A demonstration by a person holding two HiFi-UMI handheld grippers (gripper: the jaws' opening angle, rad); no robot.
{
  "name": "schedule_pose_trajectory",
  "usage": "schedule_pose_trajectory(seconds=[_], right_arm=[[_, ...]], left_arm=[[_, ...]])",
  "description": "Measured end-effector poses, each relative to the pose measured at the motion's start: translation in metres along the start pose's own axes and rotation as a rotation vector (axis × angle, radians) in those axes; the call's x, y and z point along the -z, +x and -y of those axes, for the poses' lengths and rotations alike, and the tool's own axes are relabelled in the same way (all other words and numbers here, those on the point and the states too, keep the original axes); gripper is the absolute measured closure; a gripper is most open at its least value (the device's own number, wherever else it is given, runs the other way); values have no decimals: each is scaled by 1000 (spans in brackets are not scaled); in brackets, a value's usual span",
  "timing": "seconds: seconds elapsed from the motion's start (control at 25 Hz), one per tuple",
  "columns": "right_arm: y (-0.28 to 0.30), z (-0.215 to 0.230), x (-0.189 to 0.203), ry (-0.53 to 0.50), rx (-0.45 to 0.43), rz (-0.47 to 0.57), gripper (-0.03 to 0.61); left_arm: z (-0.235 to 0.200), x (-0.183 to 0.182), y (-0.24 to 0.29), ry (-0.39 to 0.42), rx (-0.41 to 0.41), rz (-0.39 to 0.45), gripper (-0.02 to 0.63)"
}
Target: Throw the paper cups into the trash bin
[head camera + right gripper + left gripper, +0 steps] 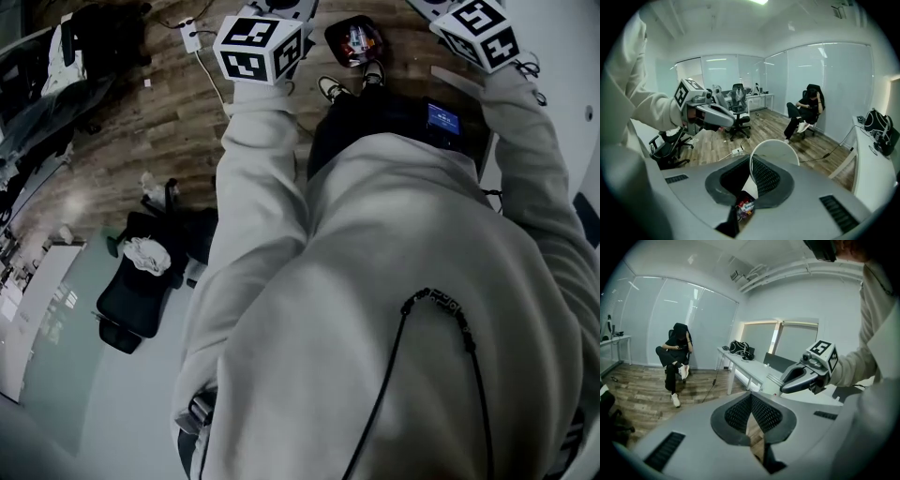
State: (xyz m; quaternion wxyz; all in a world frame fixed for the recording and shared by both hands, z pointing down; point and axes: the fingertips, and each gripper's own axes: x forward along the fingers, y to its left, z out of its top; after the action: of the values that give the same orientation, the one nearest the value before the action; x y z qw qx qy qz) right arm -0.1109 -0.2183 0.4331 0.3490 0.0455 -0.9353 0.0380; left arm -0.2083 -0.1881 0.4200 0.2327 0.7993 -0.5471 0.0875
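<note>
White paper cup is pinched by its wall in the right gripper — near the trash bin, which holds colourful waste. Left gripper, on the bin's other side, has its jaws pressed together — empty.

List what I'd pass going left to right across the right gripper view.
The left gripper → paper cup → seated person → black bag.
</note>
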Motion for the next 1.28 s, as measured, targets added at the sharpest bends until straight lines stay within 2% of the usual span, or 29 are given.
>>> schedule_pose_trajectory(seconds=[0.12,0.2,0.32,0.48,0.64,0.92,1.12,1.28], right_arm=[[40,-13,35,-1,-86,-16,540],[67,-20,71,13,-113,-41,541],[109,-37,142,-10,-154,-128,540],[152,-53,240,-73,-215,-260,541],[195,-61,314,-32,-261,-336,540],[268,-77,417,11,-326,-371,541],[313,-73,466,-6,-367,-393,541],[342,-75,493,17,-386,-393,541]], left_arm=[[-9,55,16,-70,-27,-35,618],[-15,99,27,-99,-35,-65,618],[-15,188,41,-146,-11,-164,618],[-14,295,58,-283,-9,-246,618],[-20,368,81,-270,4,-321,618],[-47,484,113,-309,-17,-336,618],[-70,545,137,-323,7,-339,618],[-86,577,149,-334,18,-331,618]])
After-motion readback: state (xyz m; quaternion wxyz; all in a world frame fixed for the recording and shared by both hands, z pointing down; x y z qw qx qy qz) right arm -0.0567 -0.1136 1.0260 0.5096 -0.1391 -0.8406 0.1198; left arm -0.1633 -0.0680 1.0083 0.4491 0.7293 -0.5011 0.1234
